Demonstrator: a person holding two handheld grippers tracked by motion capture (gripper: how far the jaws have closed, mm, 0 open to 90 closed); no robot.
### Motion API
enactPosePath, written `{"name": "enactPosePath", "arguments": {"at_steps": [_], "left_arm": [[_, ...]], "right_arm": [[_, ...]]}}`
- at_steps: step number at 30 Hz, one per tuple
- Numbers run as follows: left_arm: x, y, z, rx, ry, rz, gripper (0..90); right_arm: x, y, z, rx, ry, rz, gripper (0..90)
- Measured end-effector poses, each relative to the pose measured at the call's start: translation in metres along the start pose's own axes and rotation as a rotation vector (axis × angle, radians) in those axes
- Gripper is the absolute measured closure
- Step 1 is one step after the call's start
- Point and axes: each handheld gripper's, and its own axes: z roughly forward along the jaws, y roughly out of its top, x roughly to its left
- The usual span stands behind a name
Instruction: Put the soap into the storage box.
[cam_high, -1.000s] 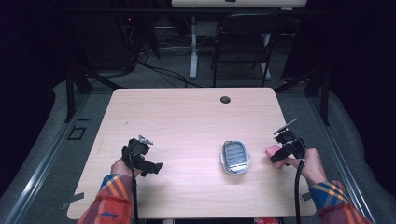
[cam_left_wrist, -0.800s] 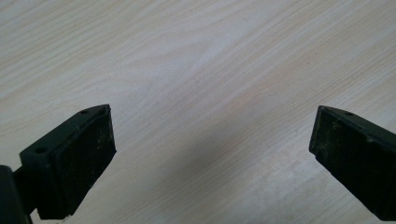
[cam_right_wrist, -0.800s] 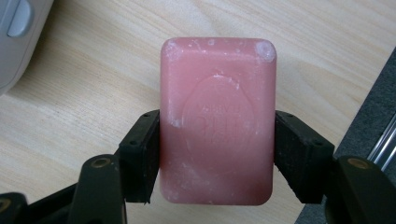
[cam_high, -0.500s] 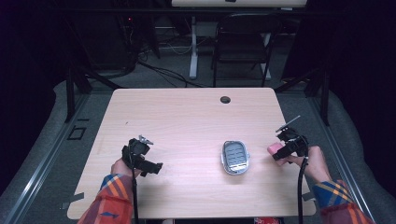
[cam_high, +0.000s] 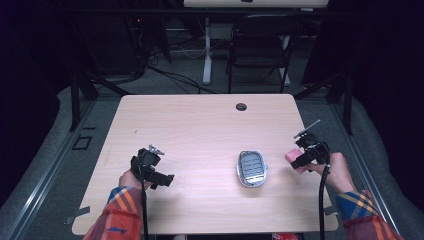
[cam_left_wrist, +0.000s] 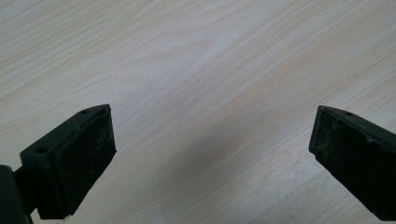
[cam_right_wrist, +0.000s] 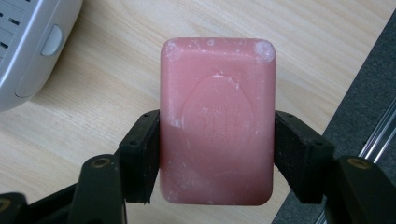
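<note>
Tongs in both hands framed the scene at a pale wooden tabletop (cam_high: 200, 125), seen from above with a dark folding chair (cam_high: 260, 50) and trailing floor cables (cam_high: 175, 75) beyond its far edge. Across that wide surface, a round cable hole (cam_high: 241, 106) sat near the far edge, and a grey slotted soap dish (cam_high: 251, 168) lay right of centre, nearer the person's side. From the bottom of the high view came two forearms in plaid sleeves (cam_high: 120, 215). At the left, the left tongs (cam_high: 165, 179) hovered low over bare wood, well apart from the dish; in the left gripper view its two black jaws stood wide apart with nothing between them. At the right edge of the tabletop, the right tongs (cam_high: 296, 159) were clamped on a pink bar of soap (cam_high: 291, 156), held just right of the dish and apart from it. In the right gripper view the soap (cam_right_wrist: 217, 121) stood upright between the two black pads (cam_right_wrist: 142, 154), which pressed on its long sides at about mid-height, a faint oval stamp showing on its face, its lettering too worn to read. A corner of the grey dish (cam_right_wrist: 32, 42) showed at upper left of that view, and the tabletop's edge ran down the right side
</note>
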Motion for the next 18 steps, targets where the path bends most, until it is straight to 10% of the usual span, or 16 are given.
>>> {"name": "enactPosePath", "arguments": {"at_steps": [18], "left_arm": [[-0.001,0.000,0.001,0.005,-0.001,0.001,0.2]], "right_arm": [[0.015,0.017,-0.013,-0.042,-0.014,-0.047,37.3]]}}
